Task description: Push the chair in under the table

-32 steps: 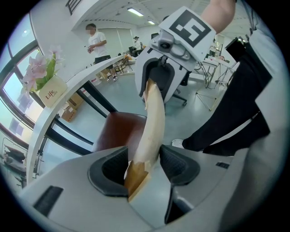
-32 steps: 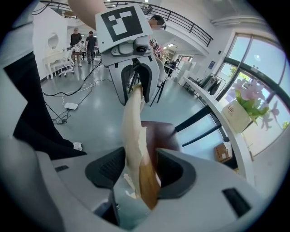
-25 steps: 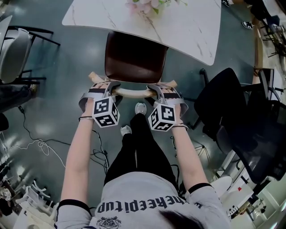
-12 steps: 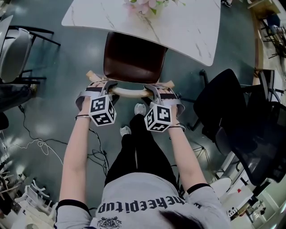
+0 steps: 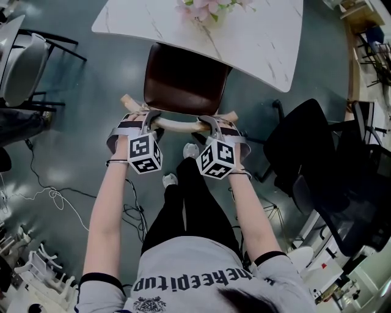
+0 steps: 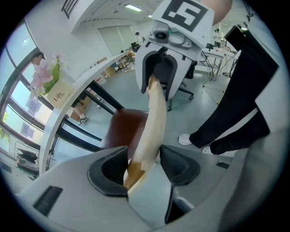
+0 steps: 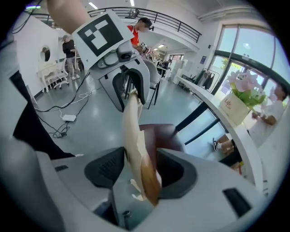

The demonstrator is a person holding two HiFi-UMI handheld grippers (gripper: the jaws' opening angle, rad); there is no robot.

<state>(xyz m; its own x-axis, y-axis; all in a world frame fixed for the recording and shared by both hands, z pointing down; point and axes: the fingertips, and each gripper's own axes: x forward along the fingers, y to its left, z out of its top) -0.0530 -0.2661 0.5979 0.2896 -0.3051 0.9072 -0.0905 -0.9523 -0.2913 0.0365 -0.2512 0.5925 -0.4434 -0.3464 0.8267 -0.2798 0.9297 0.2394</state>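
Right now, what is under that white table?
The brown chair seat pokes under the table edge, and dark bars show beneath. The tabletop hides the seat's front and how far in it reaches.

Left gripper [image 6: 144, 166]: two dark pads low in frame, jaws set either side of the backrest rail [image 6: 154, 120].
Grip: the rail fills the gap and lies against both pads.
Backrest rail: pale wood, chipped at the near end, running up and away.
Right gripper [image 6: 156, 80]: at the rail's far end, jaws just been opening with the rail between them; marker cube [image 6: 183, 11] above.
Seat [image 6: 122, 131]: brown, left of the rail.
Table [image 6: 72, 88]: white rim curving down the left side, bearing a box [image 6: 59, 94] of pink flowers [image 6: 44, 72].
Trouser leg [image 6: 235, 120]: black, at right, ending in a white shoe [image 6: 185, 139] on the grey floor [image 6: 204, 102].
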